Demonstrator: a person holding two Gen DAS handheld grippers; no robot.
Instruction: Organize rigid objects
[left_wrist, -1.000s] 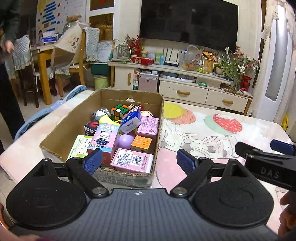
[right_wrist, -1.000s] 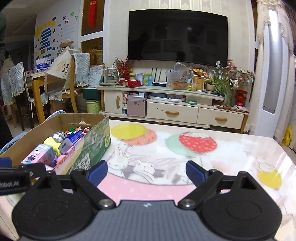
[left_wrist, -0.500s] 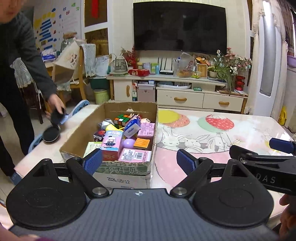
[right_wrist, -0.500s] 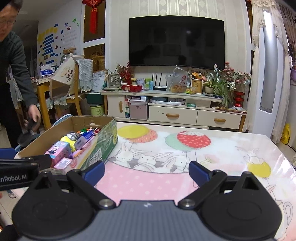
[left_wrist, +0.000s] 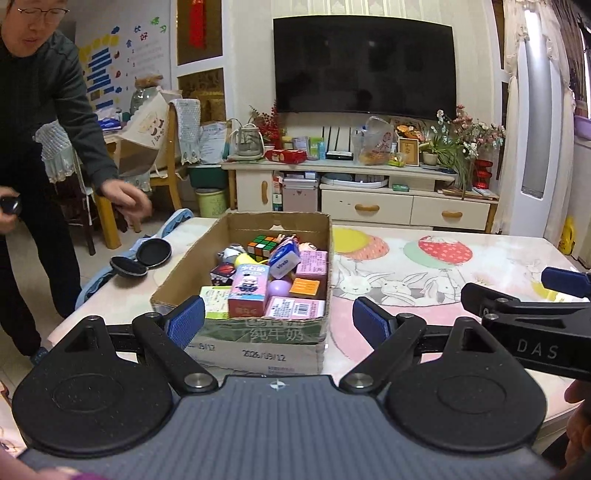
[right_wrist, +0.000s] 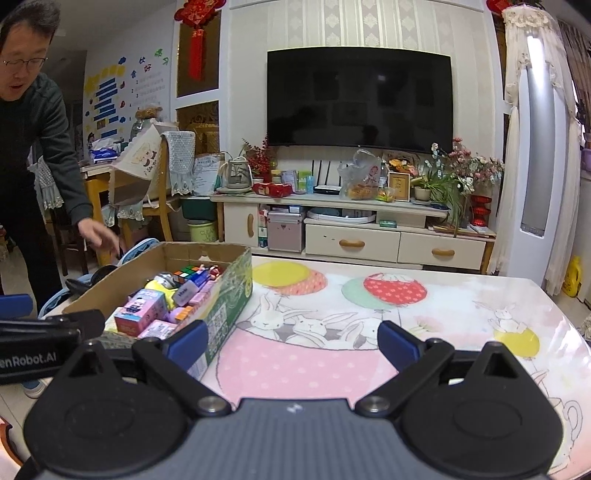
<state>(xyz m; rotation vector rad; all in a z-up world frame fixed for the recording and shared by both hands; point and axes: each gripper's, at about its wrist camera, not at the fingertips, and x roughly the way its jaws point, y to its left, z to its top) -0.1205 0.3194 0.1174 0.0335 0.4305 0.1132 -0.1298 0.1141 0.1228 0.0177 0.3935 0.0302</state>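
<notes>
An open cardboard box (left_wrist: 192, 258) stands on the table's left part, packed with small rigid items: a Rubik's cube (left_wrist: 262, 245), a pink cartoon carton (left_wrist: 247, 291), a pink labelled box (left_wrist: 295, 308), an orange box (left_wrist: 304, 287), a purple egg (left_wrist: 279, 286) and a blue pack (left_wrist: 283, 258). My left gripper (left_wrist: 277, 323) is open just short of the box's near wall, holding nothing. To the right of the box (right_wrist: 229, 295), my right gripper (right_wrist: 291, 345) is wide open over the pink tablecloth, also with nothing in it. One of its pads (left_wrist: 565, 278) shows at the left view's right edge.
A person in a dark top stands at the table's left, one hand (left_wrist: 125, 199) reaching over it. An open black round case (left_wrist: 140, 256) lies left of the box. The bunny-print tablecloth (right_wrist: 406, 295) stretches right. A TV cabinet (right_wrist: 351, 221) stands behind.
Both grippers drew back from the box, so more of the table shows. The right jaws widened a little. The person came in at the left and the black case now lies on the table.
</notes>
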